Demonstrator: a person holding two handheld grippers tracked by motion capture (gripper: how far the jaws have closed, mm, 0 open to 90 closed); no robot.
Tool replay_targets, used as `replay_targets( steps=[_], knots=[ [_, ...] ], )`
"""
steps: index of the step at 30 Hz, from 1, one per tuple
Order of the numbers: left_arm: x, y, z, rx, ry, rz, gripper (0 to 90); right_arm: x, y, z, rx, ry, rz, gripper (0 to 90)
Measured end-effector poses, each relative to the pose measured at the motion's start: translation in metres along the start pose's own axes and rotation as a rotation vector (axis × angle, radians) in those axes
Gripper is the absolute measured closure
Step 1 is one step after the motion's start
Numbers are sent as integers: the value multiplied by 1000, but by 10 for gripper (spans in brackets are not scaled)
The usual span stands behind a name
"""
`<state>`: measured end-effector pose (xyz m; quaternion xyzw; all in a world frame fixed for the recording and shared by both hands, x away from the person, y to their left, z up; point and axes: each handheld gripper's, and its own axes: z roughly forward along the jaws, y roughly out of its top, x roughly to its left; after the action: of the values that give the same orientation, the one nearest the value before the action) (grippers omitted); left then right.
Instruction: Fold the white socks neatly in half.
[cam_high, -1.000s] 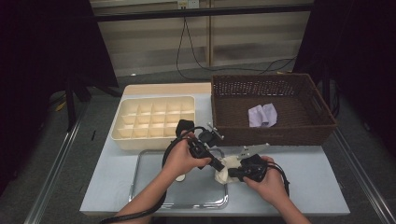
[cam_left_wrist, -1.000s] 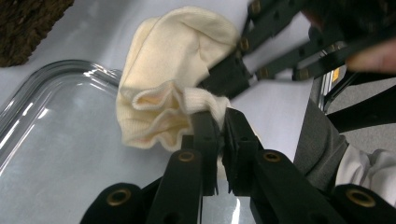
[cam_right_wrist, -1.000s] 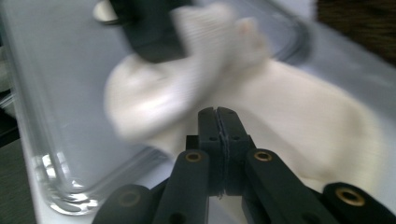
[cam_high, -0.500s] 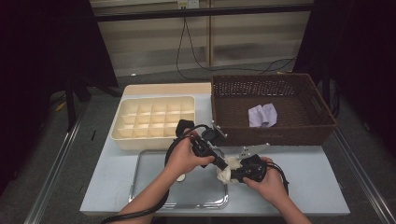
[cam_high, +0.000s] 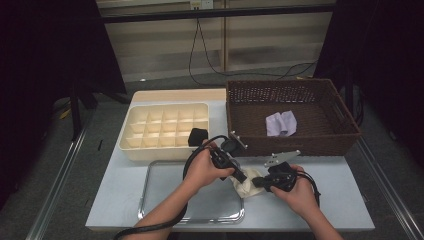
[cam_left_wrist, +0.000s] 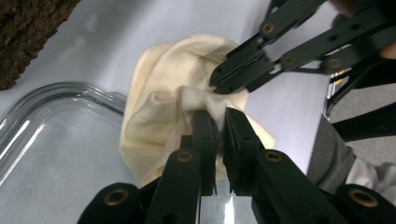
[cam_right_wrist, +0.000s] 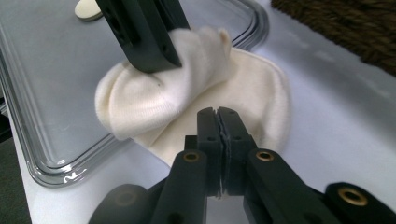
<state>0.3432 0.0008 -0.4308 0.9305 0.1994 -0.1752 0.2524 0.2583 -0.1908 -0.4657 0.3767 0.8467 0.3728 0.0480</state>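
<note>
At the lower middle of the high view, on the pale grey table (cam_high: 345, 200), lies a cream knitted cloth, a sock by the look of it (cam_high: 248, 183), half over the right rim of the clear shallow tray (cam_high: 165, 212). It looks light, limp and stretchy, so a pinch on a folded edge should hold best. Left tool (cam_left_wrist: 218, 122) is nearly closed on a fold; right tool (cam_right_wrist: 218, 116) is pinched shut on the cloth's near edge

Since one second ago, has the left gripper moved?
Yes. The left gripper has shifted slightly toward the table's near edge, away from the divided box.
</note>
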Motion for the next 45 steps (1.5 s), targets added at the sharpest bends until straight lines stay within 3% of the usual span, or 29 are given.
replay_targets(
  steps=[7, 15, 27, 32, 34, 38, 45],
  knots=[
    [-2, 4, 6, 12, 14, 15, 817, 1, 3, -7, -8, -26, -5, 872],
    [-3, 6, 11, -11, 13, 14, 777, 1, 3, -6, -4, -39, -12, 858],
    [-4, 4, -4, -24, 24, 33, 668, 1, 3, -5, 1, -48, -15, 849],
    [-3, 1, -4, -18, 27, 20, 674, 1, 2, -2, 12, -46, -16, 851],
    [-3, 0, -3, -20, 18, 16, 735, 1, 2, -1, 12, -48, -18, 851],
    [-2, 1, -1, -35, 20, 20, 742, 0, 2, -2, 9, -45, -13, 851],
    [-1, 6, 10, -12, 22, 21, 782, -1, 3, -8, -9, -48, -11, 845]
  ],
)
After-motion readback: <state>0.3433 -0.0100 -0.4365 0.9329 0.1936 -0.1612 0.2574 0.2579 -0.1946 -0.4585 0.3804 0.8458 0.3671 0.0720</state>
